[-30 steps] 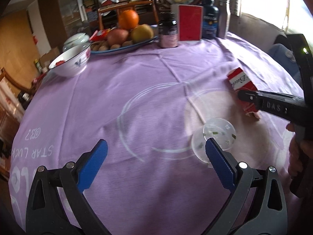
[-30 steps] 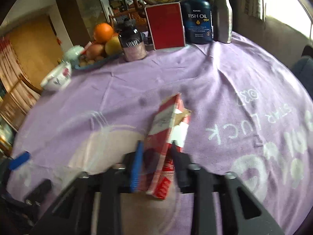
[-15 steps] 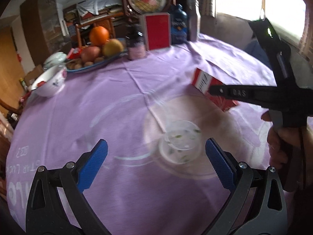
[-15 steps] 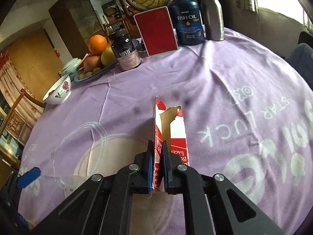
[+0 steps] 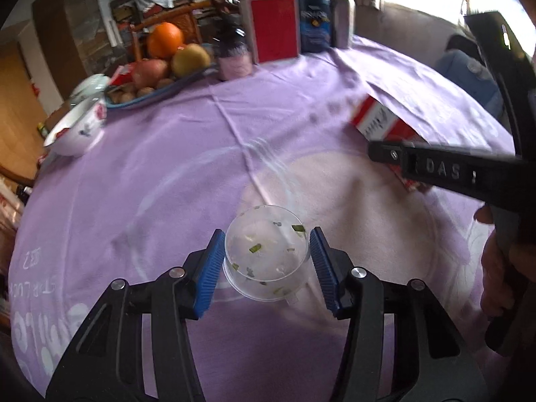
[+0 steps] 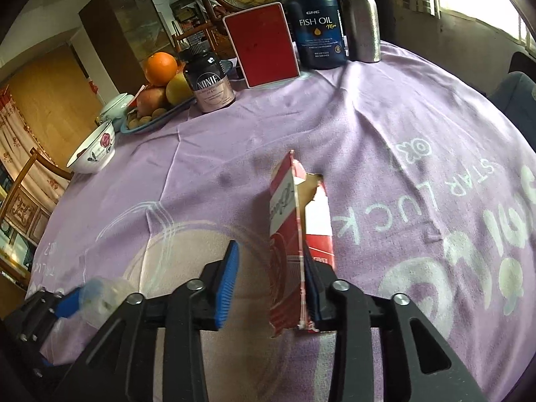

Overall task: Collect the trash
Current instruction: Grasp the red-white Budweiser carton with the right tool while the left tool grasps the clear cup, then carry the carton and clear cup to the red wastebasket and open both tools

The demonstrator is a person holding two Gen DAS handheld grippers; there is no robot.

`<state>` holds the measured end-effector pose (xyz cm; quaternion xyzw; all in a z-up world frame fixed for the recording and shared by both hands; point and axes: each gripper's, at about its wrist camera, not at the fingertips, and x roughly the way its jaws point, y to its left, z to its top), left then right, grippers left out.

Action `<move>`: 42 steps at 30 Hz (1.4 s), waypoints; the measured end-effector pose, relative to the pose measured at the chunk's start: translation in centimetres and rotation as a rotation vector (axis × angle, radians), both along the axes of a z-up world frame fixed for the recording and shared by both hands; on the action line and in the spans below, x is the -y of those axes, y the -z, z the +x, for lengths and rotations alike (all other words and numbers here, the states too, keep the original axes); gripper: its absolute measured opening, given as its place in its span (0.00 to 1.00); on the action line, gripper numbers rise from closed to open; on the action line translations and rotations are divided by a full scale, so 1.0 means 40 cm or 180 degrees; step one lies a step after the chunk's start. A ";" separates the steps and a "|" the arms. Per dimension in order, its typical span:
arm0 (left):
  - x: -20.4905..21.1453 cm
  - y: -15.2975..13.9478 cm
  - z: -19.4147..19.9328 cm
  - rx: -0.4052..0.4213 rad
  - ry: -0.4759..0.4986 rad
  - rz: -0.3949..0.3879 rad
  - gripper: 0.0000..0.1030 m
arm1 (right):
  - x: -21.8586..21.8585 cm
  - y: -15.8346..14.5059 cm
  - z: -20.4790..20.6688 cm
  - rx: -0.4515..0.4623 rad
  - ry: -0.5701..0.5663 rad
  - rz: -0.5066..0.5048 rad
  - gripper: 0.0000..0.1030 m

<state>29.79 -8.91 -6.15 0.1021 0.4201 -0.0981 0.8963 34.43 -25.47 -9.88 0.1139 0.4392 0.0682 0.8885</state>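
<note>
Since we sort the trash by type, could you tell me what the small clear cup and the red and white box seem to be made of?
Small clear cup: thin transparent plastic, glossy by the look; the purple cloth shows through its wall, and green food scraps cling inside.
Red and white box: printed cardboard, probably lightly coated; its torn top edge shows a brown, fibrous inner layer.

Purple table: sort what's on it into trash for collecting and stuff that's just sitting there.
Trash for the job:
- clear plastic cup with green scraps, between the closing left gripper jaws
- torn red and white carton, between the opening right gripper jaws

Just lying about:
- fruit plate
- flowered bowl
- dark supplement jar
- fish oil bottle
- metal flask
- red box
</note>
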 end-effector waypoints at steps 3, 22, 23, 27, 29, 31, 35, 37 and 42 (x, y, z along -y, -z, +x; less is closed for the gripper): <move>-0.038 -0.032 -0.008 0.0106 -0.0121 -0.0082 0.50 | -0.002 -0.008 -0.004 0.0064 0.0010 -0.0041 0.46; -0.077 -0.056 -0.002 0.0215 -0.0407 -0.0046 0.50 | 0.001 -0.072 -0.041 0.0524 -0.0080 0.0046 0.03; -0.075 -0.062 -0.006 0.0245 -0.0406 -0.0047 0.50 | 0.003 -0.072 -0.041 0.0519 -0.0079 0.0056 0.03; -0.072 -0.088 -0.026 0.0345 -0.0393 -0.0080 0.50 | -0.001 -0.075 -0.045 0.0543 -0.0070 0.0039 0.03; -0.072 -0.107 -0.043 0.0440 -0.0394 -0.0094 0.51 | 0.002 -0.079 -0.057 0.0582 -0.0051 0.0029 0.03; -0.071 -0.125 -0.059 0.0542 -0.0389 -0.0091 0.50 | 0.007 -0.087 -0.072 0.0640 -0.0030 0.0037 0.03; -0.067 -0.157 -0.096 0.0739 -0.0335 -0.0098 0.51 | 0.030 -0.112 -0.128 0.0798 0.0065 0.0193 0.03; -0.063 -0.171 -0.117 0.0846 -0.0307 -0.0086 0.51 | 0.036 -0.128 -0.172 0.0874 0.0141 0.0232 0.02; -0.048 -0.198 -0.167 0.1120 -0.0243 -0.0020 0.51 | 0.037 -0.164 -0.289 0.1042 0.0173 0.0310 0.02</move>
